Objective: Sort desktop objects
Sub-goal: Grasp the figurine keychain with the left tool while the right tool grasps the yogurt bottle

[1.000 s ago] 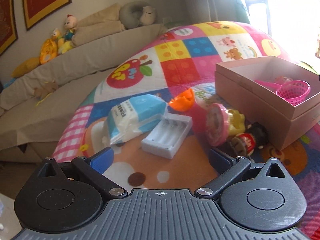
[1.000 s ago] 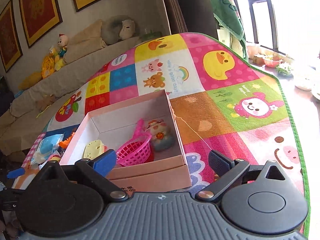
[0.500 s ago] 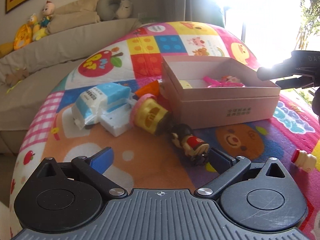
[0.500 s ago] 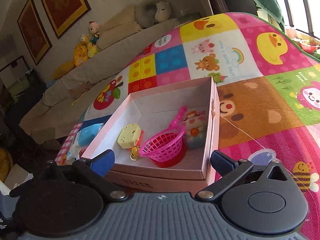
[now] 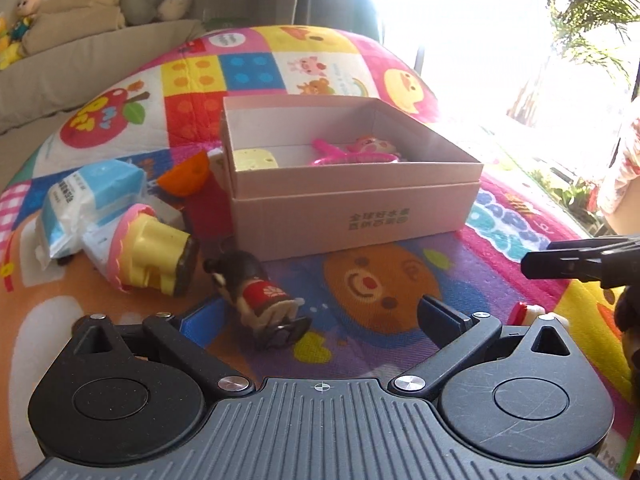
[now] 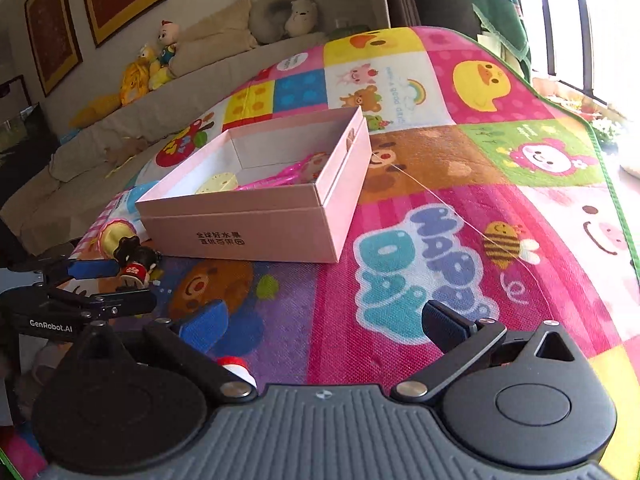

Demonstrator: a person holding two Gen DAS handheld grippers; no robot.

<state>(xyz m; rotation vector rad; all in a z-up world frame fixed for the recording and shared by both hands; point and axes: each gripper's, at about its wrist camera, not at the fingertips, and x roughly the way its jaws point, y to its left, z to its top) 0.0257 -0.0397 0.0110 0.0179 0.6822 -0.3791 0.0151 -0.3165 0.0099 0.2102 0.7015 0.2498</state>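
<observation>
Left wrist view: pink box (image 5: pixel 352 216) already holds a few toys; doll figurine (image 5: pixel 256 292), tissue pack (image 5: pixel 88 204) and others wait on the mat. Left tool (image 5: pixel 316 316) and right tool (image 6: pixel 324 324) both spread, empty.

The left gripper (image 5: pixel 320 316) is black, with two round black discs, a grey ribbed plate between them, shiny silver screws and a small white cross mark in the middle. One of its fingers (image 5: pixel 202 322) has a blue pad and the other looks dark. The right gripper (image 6: pixel 324 324) looks the same, and in its view the side of the left one shows small screws and white letters that say GenRobot.AI.
</observation>
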